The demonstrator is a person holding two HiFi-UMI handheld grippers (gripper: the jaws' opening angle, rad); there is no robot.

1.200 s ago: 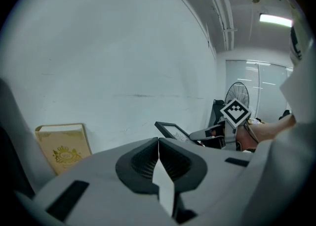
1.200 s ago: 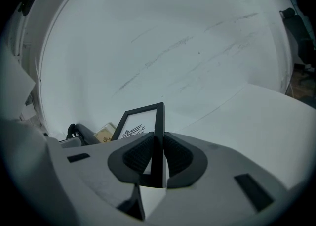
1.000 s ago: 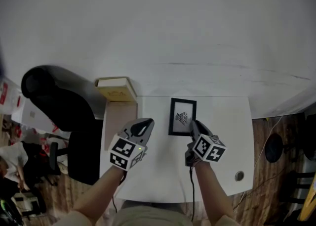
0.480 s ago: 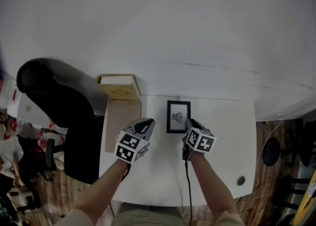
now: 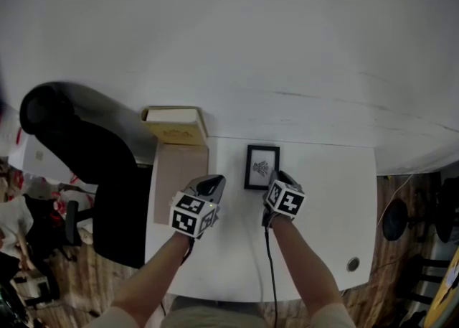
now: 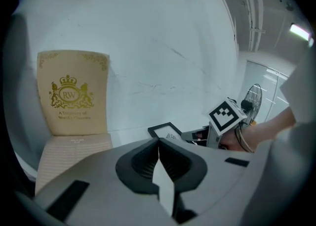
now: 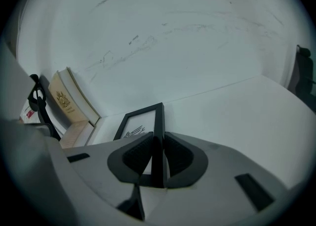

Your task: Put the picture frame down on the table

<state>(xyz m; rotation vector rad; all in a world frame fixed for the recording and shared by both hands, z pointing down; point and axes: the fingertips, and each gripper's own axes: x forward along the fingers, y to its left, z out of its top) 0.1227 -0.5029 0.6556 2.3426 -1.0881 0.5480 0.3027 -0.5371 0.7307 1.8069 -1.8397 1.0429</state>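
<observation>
Right hand-held gripper (image 7: 158, 146): clenched on the right-hand rail of the picture frame (image 5: 262, 167), the black bar pinched between both jaws.
Left hand-held gripper (image 6: 158, 145): jaws together on nothing, at 9 o'clock of the frame and apart from it.
Frame position: toward the back of the white surface (image 5: 323, 197), face up, reaching to 12 o'clock from the right jaws. I cannot tell whether its underside touches yet.
Handling: probably light and stiff. The glazed front looks breakable and the smooth rail may slip, so the hold belongs on the rail, not the pane.
Edges: the wall (image 5: 251, 47) is near at 12 o'clock. A cream booklet (image 5: 174, 127) stands at 10 o'clock.
Open room: bare surface from 3 to 6 o'clock, with the front edge well apart.
</observation>
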